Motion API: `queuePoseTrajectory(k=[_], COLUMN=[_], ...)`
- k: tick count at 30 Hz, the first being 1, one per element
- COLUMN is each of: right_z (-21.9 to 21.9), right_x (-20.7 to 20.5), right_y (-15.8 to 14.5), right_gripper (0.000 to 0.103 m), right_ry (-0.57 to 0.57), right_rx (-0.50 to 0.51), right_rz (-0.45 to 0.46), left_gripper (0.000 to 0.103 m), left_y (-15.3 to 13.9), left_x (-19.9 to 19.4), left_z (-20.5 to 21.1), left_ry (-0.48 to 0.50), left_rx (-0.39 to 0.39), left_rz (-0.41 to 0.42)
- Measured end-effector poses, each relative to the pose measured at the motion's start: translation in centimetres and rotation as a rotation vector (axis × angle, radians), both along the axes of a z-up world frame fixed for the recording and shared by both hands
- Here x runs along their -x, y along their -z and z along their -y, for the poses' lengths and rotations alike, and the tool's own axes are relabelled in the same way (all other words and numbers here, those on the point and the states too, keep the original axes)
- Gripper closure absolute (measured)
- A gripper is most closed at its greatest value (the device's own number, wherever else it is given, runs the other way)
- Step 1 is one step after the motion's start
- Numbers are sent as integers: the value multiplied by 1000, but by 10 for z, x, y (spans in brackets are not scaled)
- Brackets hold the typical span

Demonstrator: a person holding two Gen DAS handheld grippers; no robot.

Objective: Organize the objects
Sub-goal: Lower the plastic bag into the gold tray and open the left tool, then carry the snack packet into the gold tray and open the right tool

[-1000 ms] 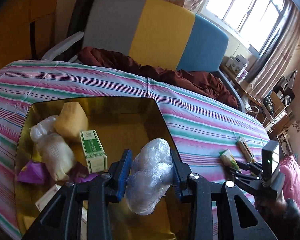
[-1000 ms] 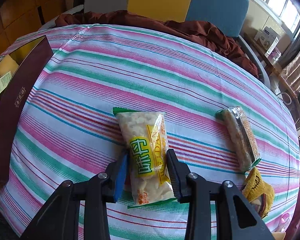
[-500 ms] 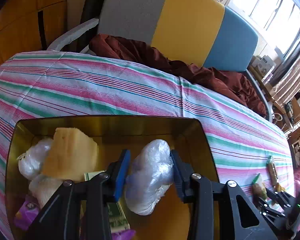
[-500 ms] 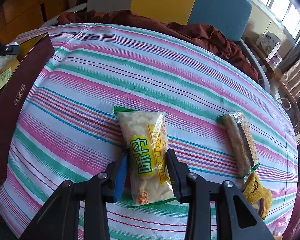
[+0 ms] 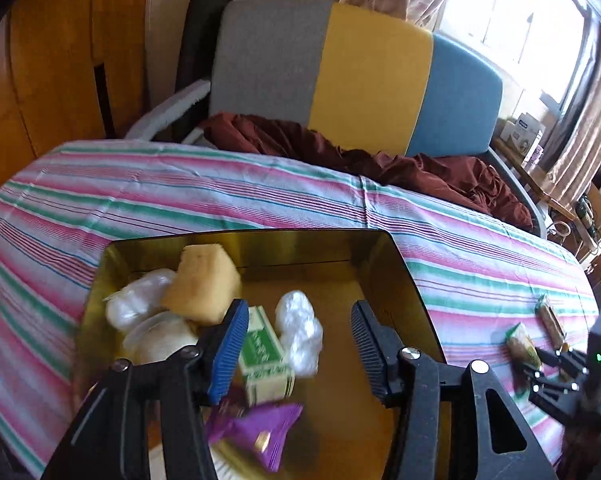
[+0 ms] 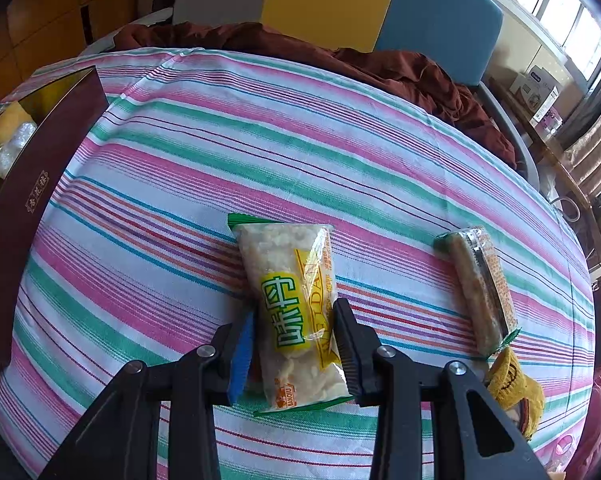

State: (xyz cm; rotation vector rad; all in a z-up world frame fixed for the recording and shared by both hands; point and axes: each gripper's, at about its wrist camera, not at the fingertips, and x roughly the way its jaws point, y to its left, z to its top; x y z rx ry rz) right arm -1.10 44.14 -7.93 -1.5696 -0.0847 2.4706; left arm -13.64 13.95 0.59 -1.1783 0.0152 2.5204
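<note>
— What do we see on our left?
— Our left claw point(image 5: 298, 344) is opening above the box point(image 5: 396, 264); the plastic-wrapped bundle point(image 5: 300, 332) lies inside, free.
— And right?
— Our right claw point(image 6: 294, 340) grips the snack packet point(image 6: 292, 300) on the striped surface point(image 6: 180, 168).

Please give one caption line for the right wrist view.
Right tongs closed around a clear yellow-labelled snack packet lying on the striped tablecloth.

Left gripper point(image 5: 298, 344): black angular plastic frame, silver screw heads at pivots, ribbed pads, one blue, one black. Right gripper point(image 6: 294, 338): same build, black struts, silver screws, blue pad left, dark ribbed pad right.
</note>
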Motion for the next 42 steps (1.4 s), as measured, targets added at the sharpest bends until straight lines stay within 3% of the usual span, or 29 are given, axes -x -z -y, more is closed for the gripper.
queuePoseTrajectory(k=[10,17,24,32,42], right_z=[10,74,152,200,214], right_x=[6,25,58,110,151], right_y=[-13,-64,-92,-73,-43], right_gripper=[67,67,67,67,66], right_ry=[28,-80,-214,-219,-144], right_rx=[129,241,336,311,210], right_rz=[-23,-135,-166,-102,-29], left_gripper=[44,44,44,44,44], left_y=[-17,-17,-12,-3,5], left_x=[-73,-91,-95,-97,-96], left_z=[35,50,66,88,111], left_ry=[-29,-41,-66,-94,-145], left_rx=[23,41,27,1,-28], left_rz=[-113,-143,-128,-101,-80])
